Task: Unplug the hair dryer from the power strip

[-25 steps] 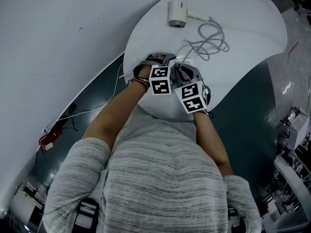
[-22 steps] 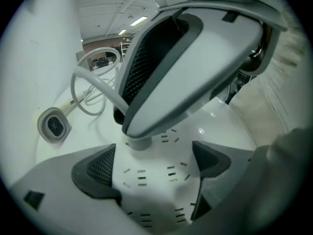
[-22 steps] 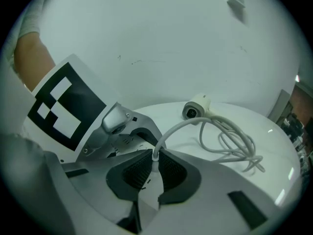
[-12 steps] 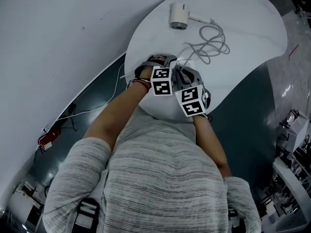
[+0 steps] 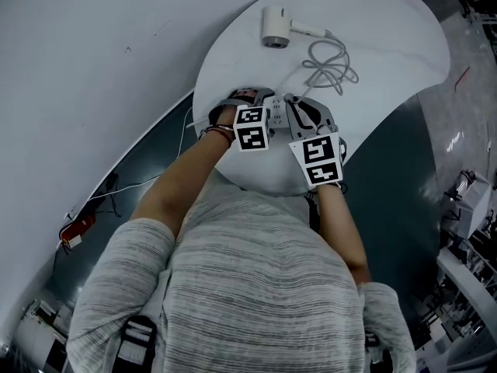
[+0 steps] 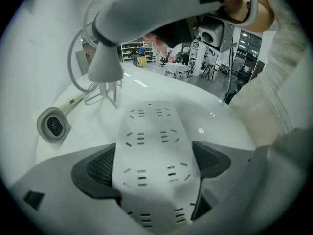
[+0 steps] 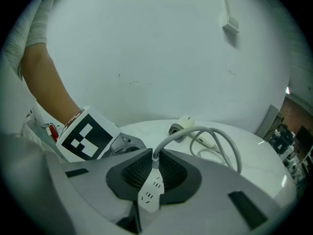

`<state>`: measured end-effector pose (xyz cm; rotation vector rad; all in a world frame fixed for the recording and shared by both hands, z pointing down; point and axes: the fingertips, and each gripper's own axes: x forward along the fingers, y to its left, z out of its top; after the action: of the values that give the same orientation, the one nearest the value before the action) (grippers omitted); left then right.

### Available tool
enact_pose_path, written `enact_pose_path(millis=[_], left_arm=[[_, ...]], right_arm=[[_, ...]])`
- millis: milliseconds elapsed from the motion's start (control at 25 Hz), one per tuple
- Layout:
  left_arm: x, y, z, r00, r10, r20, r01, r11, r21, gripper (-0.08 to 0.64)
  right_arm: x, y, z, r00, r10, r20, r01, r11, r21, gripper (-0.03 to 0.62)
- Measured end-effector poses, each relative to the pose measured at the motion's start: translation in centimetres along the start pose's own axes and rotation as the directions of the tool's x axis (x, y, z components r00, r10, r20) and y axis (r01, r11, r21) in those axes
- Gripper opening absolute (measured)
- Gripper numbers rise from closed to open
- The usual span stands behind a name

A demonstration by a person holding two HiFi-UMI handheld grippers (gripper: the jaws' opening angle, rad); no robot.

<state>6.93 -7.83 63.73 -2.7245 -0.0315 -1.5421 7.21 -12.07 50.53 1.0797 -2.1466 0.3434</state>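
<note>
White rounded surface (image 5: 388, 45) against a plain pale wall, seen from the head view: the hair dryer (image 5: 276, 28) lies on its side at the far edge, well apart from both tools, with its cord (image 5: 330, 61) in a loose coil just beside it. Near the front edge the left tool (image 5: 260, 107) and right tool (image 5: 299, 109) sit close together over the power strip (image 5: 277, 113), which mostly hides under them here. Left gripper view is way clearer: the left tool's dark pads are pinching the strip by its two long sides, pinning it flat, and every socket I can see on its white face looks empty. The right tool hangs above the strip's far end, not touching it. Right gripper view: its pads are pressed together on the plug (image 7: 149, 187), a small white piece with little slot marks, and the grey cord comes out between the tips and arcs over to the dryer. So I'd say the pull itself is pretty much done and the plug is clear of the strip. Next it probably just needs carrying off to the side, laying down on a bare bit of the surface and letting go, without the coil dragging the dryer along.
</note>
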Motion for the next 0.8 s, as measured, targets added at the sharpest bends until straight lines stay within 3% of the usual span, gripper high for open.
enact_pose_path(millis=[480,800], left_arm=[[-0.2,0.0,0.0,1.000,0.001,0.005,-0.001,1.000,-0.012,0.480],[-1.5,0.7,0.5,0.990,0.120,0.070,-0.122,0.992,0.025,0.482]], right_arm=[[-3.6,-1.3,0.9,0.997,-0.053,0.049,0.051,0.998,0.032,0.055],[-5.1,-1.9,-1.8,0.996,-0.087,0.015,0.086,0.995,0.057,0.055]])
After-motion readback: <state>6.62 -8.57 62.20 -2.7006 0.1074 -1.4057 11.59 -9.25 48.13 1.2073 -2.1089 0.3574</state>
